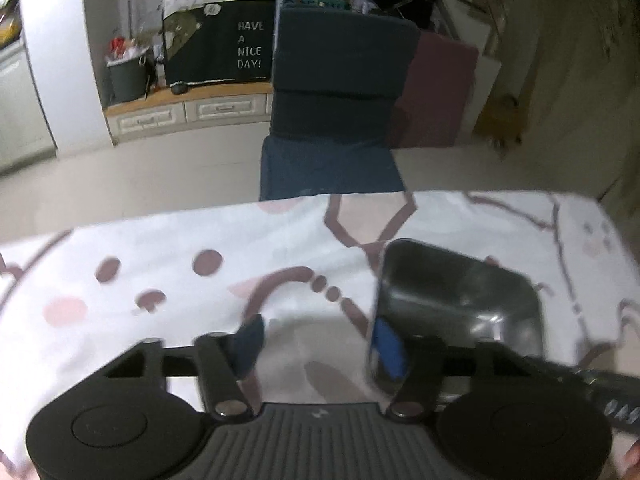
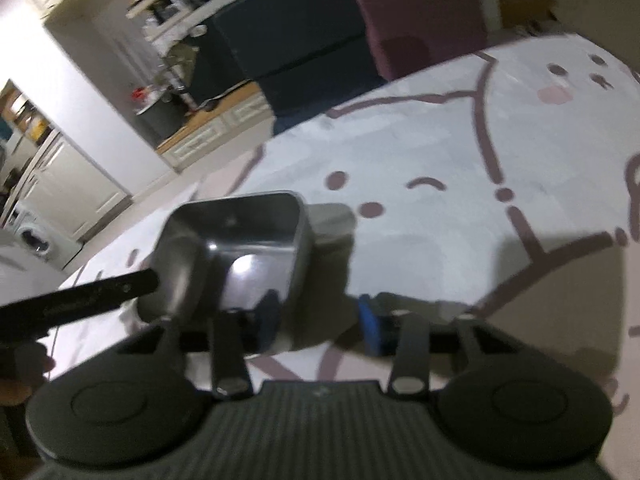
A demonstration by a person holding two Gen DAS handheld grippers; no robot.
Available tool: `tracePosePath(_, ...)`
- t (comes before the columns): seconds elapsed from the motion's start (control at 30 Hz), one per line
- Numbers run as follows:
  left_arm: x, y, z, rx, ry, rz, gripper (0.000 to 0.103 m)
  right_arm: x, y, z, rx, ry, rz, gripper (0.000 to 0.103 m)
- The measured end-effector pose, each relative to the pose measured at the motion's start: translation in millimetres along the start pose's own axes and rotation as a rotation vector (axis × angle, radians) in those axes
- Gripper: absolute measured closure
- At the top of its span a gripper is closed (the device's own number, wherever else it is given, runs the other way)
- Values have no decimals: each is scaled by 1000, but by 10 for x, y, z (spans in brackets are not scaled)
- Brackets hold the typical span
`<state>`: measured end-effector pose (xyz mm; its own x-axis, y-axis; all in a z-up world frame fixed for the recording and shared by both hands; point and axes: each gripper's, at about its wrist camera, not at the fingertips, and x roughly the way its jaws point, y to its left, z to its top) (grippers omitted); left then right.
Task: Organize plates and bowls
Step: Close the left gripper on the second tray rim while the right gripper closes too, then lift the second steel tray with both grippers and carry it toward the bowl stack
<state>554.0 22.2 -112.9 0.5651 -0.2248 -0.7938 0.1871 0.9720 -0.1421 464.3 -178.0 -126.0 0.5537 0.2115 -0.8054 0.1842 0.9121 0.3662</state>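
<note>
left hand-held gripper (image 1: 316,346), right hand-held gripper (image 2: 318,326), both half-open

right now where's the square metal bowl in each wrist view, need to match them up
Left wrist view: the square metal bowl sits lower right on the patterned tablecloth, by the left gripper's right finger.
Right wrist view: the bowl sits left of centre, by the right gripper's left finger.
Shared landmark: the dark blue chair beyond the table's far edge.
</note>
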Motion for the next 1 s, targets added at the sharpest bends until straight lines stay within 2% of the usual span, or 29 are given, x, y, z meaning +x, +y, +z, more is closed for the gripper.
tracePosePath(0.07,-18,-30,-33,-27,-10,-21,64,1,83,-6,-39,-11,11,83)
tracePosePath(0.13,-43,-55,-44,-48,-9,-47,81,-17,162,-35,-78,-19,13,91)
tracePosePath(0.23,-80,-88,-49,-70,3,-72,96,-33,238,-65,-129,-33,-9,92)
tracePosePath(0.33,-127,-115,-97,-67,11,-78,97,-69,208,-76,-137,-30,-7,93)
tracePosePath(0.47,-245,-117,-227,-110,18,-103,99,-90,165,-68,-149,-19,-14,95)
tracePosePath(0.6,-443,-208,-342,-102,14,-79,101,-164,153,-84,-159,1,-29,97)
tracePosePath(0.73,-807,-265,-420,-138,-29,-95,101,-379,183,-141,-197,-5,-28,98)
tracePosePath(1.0,-1553,-550,-696,-162,-103,-120,102,-1046,70,-227,-189,-32,41,98)
